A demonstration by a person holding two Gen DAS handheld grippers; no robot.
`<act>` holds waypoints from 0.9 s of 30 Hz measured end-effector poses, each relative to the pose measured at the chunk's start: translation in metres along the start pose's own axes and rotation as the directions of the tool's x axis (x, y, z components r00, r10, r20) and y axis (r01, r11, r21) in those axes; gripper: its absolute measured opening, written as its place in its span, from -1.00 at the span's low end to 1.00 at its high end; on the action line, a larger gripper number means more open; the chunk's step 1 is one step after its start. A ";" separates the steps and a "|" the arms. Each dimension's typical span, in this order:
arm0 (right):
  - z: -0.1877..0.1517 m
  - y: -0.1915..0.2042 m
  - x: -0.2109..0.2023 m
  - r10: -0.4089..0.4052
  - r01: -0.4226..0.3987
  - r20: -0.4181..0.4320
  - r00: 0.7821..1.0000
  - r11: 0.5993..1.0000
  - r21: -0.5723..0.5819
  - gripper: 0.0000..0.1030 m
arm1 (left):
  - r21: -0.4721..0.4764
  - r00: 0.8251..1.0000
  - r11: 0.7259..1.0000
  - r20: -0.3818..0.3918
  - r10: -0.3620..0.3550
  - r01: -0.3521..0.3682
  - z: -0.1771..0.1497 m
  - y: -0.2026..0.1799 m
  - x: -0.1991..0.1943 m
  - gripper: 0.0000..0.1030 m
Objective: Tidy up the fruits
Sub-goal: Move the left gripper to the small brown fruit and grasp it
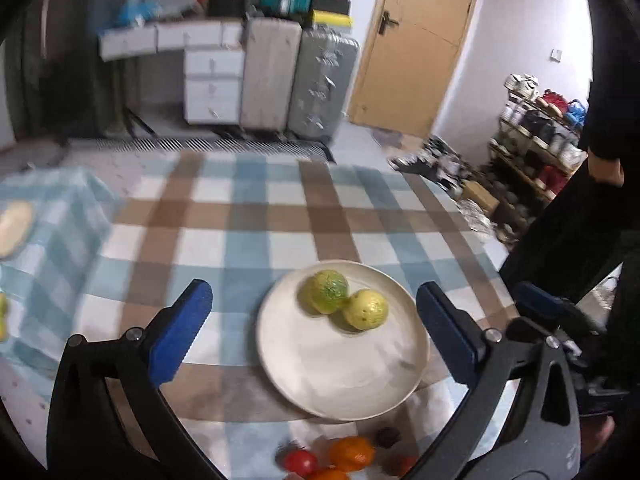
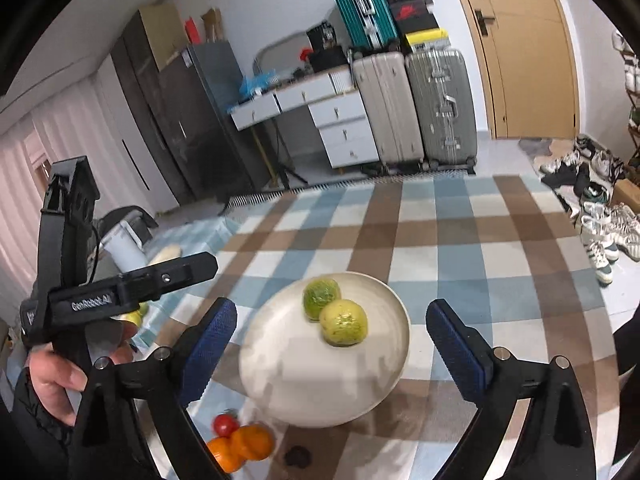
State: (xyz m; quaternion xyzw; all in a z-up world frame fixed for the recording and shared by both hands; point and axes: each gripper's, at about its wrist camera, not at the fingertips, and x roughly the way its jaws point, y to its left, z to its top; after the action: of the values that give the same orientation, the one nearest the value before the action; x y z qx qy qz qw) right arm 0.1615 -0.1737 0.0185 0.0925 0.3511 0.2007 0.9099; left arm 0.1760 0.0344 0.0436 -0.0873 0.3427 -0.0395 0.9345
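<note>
A white plate (image 1: pixel 332 376) lies on the checked tablecloth and holds two yellow-green fruits (image 1: pixel 329 291) (image 1: pixel 366 309) side by side at its far side. The plate (image 2: pixel 288 372) and both fruits (image 2: pixel 321 295) (image 2: pixel 343 322) also show in the right wrist view. In front of the plate lie oranges (image 1: pixel 352 453) (image 2: pixel 252 442), a red tomato (image 1: pixel 301 463) (image 2: pixel 226 424) and a small dark fruit (image 1: pixel 388 437) (image 2: pixel 298 456). My left gripper (image 1: pixel 314 334) is open and empty above the plate. My right gripper (image 2: pixel 332 350) is open and empty above the plate.
The table is covered by a blue, brown and white checked cloth (image 1: pixel 248 220). A second plate (image 1: pixel 14 228) and pale fruits (image 1: pixel 2 316) sit at the far left. The left gripper's body (image 2: pixel 100 300) shows at the left of the right wrist view. Suitcases (image 2: pixel 412 108) and a door stand behind.
</note>
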 end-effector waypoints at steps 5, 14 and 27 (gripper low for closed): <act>-0.011 0.013 -0.042 -0.008 0.008 0.088 0.996 1.000 0.002 1.00 | 0.028 0.996 0.999 0.084 0.043 -0.045 -0.009 -0.008 -0.050 0.98; -0.036 0.029 -0.091 0.020 -0.024 0.172 0.985 0.999 0.023 1.00 | 0.027 0.991 0.998 0.124 0.054 -0.058 -0.046 -0.015 -0.116 0.98; -0.082 0.040 -0.117 -0.040 0.039 0.214 0.976 0.999 0.009 1.00 | 0.054 1.000 0.999 -0.013 -0.006 0.006 -0.151 -0.013 -0.131 0.98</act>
State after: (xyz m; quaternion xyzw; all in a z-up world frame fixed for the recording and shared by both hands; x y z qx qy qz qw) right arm 0.0151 -0.1856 0.0413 0.1088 0.2532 0.1707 0.9460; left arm -0.0217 0.0185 0.0163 -0.0629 0.3471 -0.0521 0.9343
